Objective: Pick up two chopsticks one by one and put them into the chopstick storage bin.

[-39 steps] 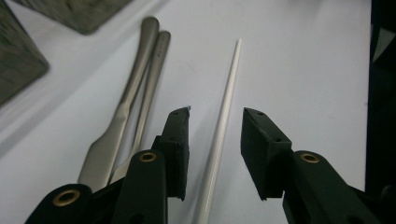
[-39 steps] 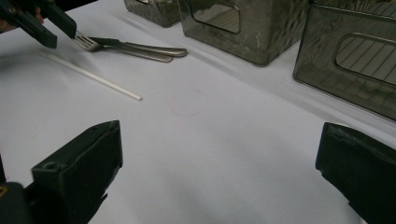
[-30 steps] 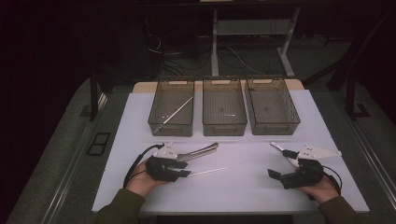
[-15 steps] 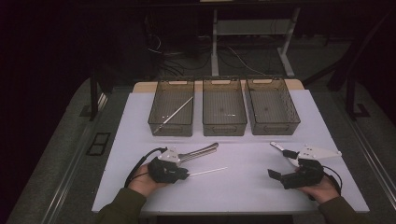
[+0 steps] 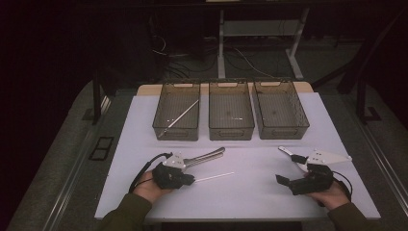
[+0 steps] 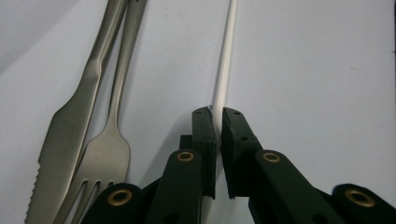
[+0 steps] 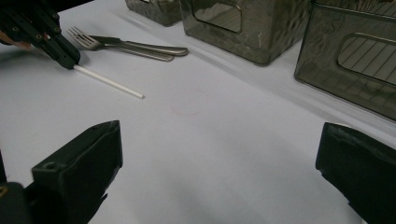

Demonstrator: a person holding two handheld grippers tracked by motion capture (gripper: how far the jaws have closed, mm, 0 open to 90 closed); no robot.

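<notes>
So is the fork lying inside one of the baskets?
No, the fork lies on the white table beside the knife.

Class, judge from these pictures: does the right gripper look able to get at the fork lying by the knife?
Probably yes. The right gripper has open, empty jaws, and bare table lies between it and the fork; the left gripper, clamping the white stick, sits close by.

Place: a lab or test room, set up for recording.
Table: a white top [image 5: 250,192] is lit; the room around it is kept dark.
Bins: three smoked plastic bins [image 5: 231,117] are lined up in a row at the far edge.
Floor: grey carpet is seen, with loose cables [image 5: 240,57] trailing behind.
Furniture: a white metal desk frame [image 5: 221,53] stands beyond the table.
</notes>
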